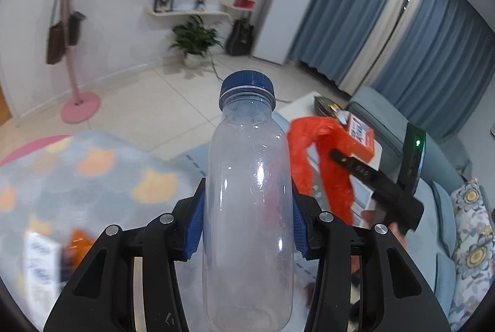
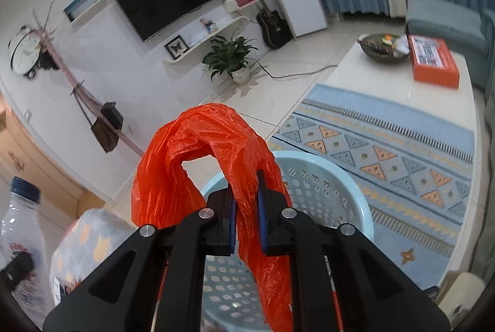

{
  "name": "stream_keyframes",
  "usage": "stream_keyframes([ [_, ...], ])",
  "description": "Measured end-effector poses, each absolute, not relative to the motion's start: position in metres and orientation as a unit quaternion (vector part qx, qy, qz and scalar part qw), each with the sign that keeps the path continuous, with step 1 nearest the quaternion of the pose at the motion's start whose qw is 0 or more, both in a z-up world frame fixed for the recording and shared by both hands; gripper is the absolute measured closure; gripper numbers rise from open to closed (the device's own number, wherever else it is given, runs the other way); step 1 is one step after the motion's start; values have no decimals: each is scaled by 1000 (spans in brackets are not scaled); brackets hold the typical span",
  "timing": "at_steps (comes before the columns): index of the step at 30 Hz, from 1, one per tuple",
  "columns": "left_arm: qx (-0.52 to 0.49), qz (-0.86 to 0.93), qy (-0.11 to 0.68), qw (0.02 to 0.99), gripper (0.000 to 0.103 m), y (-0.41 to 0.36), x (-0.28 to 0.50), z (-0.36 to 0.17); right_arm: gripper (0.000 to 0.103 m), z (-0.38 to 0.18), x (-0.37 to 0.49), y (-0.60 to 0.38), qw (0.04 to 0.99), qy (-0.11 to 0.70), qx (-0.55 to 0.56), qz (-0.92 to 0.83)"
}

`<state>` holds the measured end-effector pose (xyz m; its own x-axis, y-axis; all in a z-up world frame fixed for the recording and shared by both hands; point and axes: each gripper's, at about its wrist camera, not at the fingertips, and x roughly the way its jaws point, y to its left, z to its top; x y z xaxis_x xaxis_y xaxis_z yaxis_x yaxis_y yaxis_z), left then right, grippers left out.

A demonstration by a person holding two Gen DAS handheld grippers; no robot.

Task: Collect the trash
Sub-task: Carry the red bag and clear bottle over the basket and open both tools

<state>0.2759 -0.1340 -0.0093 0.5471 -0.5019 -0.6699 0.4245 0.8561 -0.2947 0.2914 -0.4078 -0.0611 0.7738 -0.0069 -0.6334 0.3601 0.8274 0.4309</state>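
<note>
My left gripper is shut on an empty clear plastic bottle with a blue cap, held upright between the blue pads. The same bottle shows at the left edge of the right wrist view. My right gripper is shut on a crumpled orange plastic bag, which loops above the fingers and hangs down below them. Directly under it stands a light blue perforated basket. In the left wrist view the orange bag and the right gripper's black finger appear to the right of the bottle.
A pastel scale-patterned cushion lies left, with a white carton on it. A white coffee table carries an orange box and a dark bowl. A patterned blue rug, a teal sofa, a pink coat stand and a potted plant surround the area.
</note>
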Motion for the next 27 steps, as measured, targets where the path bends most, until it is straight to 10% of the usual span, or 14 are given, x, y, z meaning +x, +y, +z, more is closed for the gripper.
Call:
stream_keyframes([
  [7,-43,-284,428,857,58,-205,301,-47,91,-94,295,-430,891,326,298,-108],
  [13,-43,-283,457,842,43,-234,318,-77,51,-116,290,-441,878,351,308,-99],
  [27,-81,-291,423,855,34,-191,281,-54,48,-84,250,-423,892,341,288,-66],
])
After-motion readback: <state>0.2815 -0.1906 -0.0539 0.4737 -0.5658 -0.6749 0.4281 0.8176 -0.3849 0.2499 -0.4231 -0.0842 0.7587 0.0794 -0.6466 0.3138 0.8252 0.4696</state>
